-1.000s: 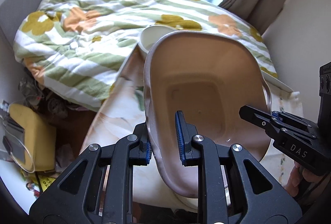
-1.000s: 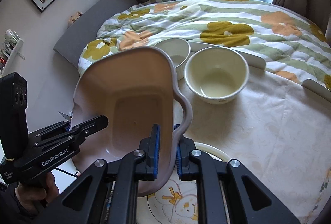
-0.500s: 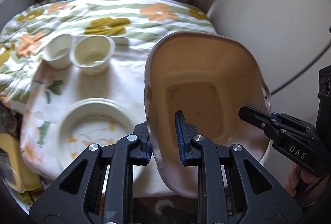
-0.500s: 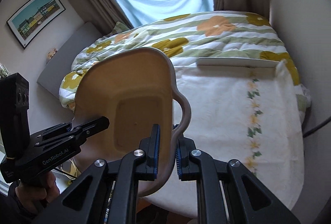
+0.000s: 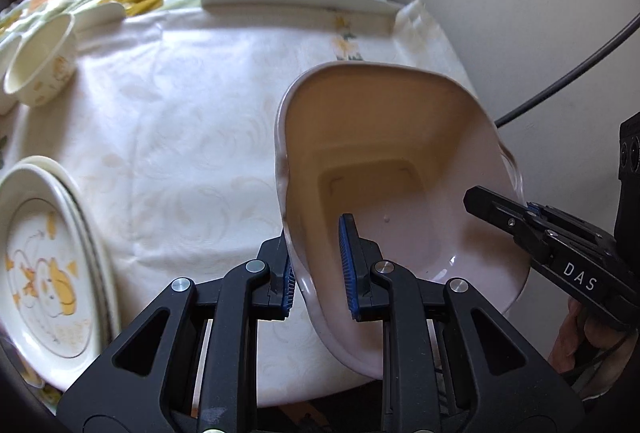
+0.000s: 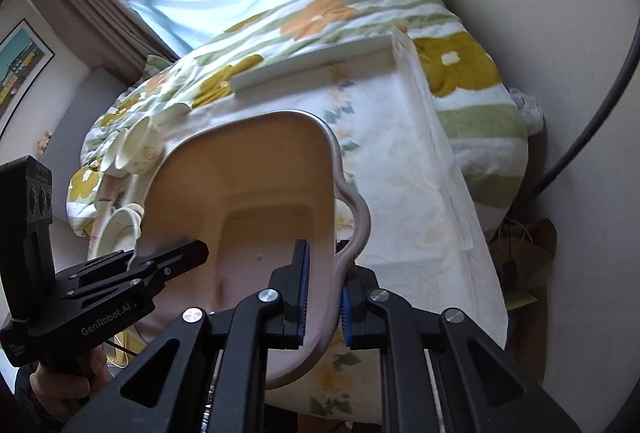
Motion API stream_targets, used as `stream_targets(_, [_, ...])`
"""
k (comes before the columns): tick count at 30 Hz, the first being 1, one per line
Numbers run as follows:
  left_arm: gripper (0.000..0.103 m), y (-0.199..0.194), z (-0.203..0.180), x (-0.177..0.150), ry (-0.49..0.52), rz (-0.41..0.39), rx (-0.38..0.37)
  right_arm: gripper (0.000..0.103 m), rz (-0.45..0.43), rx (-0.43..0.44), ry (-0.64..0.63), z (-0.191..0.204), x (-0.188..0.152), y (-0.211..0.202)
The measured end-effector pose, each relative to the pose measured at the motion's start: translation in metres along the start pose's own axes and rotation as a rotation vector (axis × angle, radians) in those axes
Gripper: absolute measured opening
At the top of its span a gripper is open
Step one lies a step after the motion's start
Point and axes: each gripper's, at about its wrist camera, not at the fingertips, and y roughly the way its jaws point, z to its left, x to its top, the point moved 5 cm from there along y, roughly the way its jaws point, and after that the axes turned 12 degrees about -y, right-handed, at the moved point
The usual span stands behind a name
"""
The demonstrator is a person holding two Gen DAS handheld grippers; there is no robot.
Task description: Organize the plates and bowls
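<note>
basins: 1 point(image 5: 400, 161); bowls: 2 point(image 5: 38, 69); plates: 2 point(image 5: 40, 273)

left gripper point(image 5: 318, 261) clamps tub point(image 5: 400, 169) rim above tablecloth point(image 5: 180, 113).

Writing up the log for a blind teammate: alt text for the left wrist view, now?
The left claw grips the near rim of a pale pink basin, with the right claw clamped on its opposite rim, above a white tablecloth. A cartoon-printed plate lies at left, a cream bowl farther back.
</note>
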Motion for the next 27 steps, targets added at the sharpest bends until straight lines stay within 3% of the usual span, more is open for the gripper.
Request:
stream_targets(8, [0.017, 0.027, 0.008, 0.006, 0.018, 0.006, 0.026, 0.012, 0.016, 0.018, 0.027, -0.018, -0.018, 0.019])
stream_targets(17, [0.018, 0.031, 0.005, 0.004, 0.063, -0.014, 0.084, 0.013, 0.006, 0.049, 0.077, -0.028, -0.022, 0.027])
stream_targets(20, [0.022, 0.034, 0.004, 0.002, 0.078, -0.009, 0.097, 0.013, 0.006, 0.057, 0.091, -0.029, -0.022, 0.028])
stream_targets(21, [0.03, 0.035, 0.004, 0.002, 0.078, -0.004, 0.096, 0.014, 0.006, 0.062, 0.094, -0.028, -0.022, 0.029])
stream_targets(22, [0.051, 0.036, 0.004, 0.001, 0.076, -0.003, 0.095, 0.019, 0.006, 0.073, 0.101, -0.028, -0.022, 0.03])
stream_targets(24, [0.08, 0.032, 0.005, 0.001, 0.075, -0.034, 0.1, 0.03, 0.0, 0.084, 0.114, -0.028, -0.023, 0.03])
stream_targets(26, [0.081, 0.026, 0.004, 0.0, 0.079, -0.061, 0.087, 0.041, -0.013, 0.086, 0.126, -0.029, -0.024, 0.029])
stream_targets(27, [0.081, 0.026, 0.004, 0.001, 0.081, -0.058, 0.089, 0.041, -0.018, 0.086, 0.132, -0.029, -0.024, 0.028])
